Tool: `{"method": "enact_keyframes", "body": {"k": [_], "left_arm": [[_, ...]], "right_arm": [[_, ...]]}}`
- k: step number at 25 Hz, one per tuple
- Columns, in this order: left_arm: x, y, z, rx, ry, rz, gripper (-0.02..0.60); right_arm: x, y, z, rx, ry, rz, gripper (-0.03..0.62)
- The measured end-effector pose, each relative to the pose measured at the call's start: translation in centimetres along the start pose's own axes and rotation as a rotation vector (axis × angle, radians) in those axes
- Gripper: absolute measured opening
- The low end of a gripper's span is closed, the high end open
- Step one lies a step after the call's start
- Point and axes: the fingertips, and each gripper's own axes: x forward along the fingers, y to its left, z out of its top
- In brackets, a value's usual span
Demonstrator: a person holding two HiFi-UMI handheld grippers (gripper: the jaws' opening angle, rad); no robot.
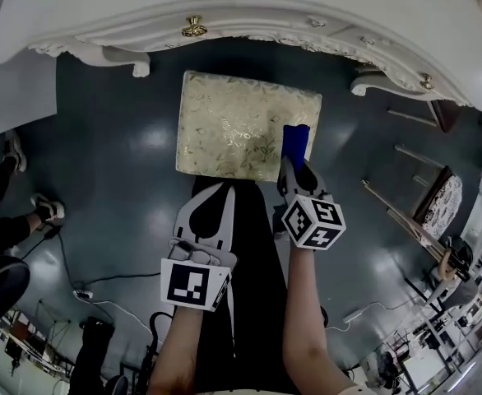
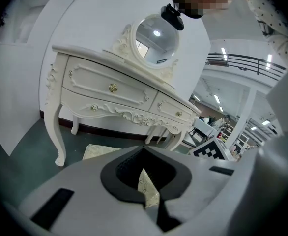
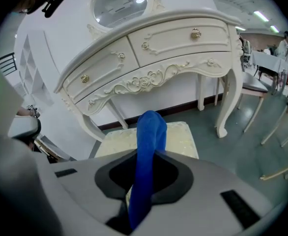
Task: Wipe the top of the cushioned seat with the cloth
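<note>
Step in hand looks like the start of the wipe: cloth is gripped and brought to the seat, no sign of a stroke under way. Right hand-held gripper is clamped on the blue cloth, which sticks out past the jaws as a folded strip; the right gripper view shows it pinched between them. Cloth sits at the near-right corner of the cushioned seat; I can't confirm it is pressed flat on the fabric. Left hand-held gripper has its jaws closed together with nothing between them and hangs just near of the seat's near edge, at the left, idle. Seat stands on the floor, its far edge tucked under the white dressing table. My read on the next move: lower the cloth so it lies on the top, then sweep left across and toward the far edge in overlapping passes, keeping the jaw tips off the fabric; far strip under the table overhang needs a low approach. Containers: only the table's drawers, all shut, contents not visible.
</note>
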Motion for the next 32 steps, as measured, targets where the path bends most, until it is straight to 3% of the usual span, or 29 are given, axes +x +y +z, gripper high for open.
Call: {"method": "enact_keyframes", "body": {"k": [13,23,32], "left_arm": [[0.9,-3.4,-2.1,0.021,0.055,-0.054,-0.002],[1.6,-4.6,-2.4,0.014,0.059,-0.058,-0.002],[1.6,-4.8,-2.5,0.009,0.066,-0.06,-0.002]], "right_arm": [[-3.0,-10.5,-4.6,-0.035,0.08,-0.209,0.064],[0.0,-11.1,-8.3,0.01,0.168,-0.206,0.064],[0.2,-11.2,-8.5,0.024,0.182,-0.208,0.064]]}}
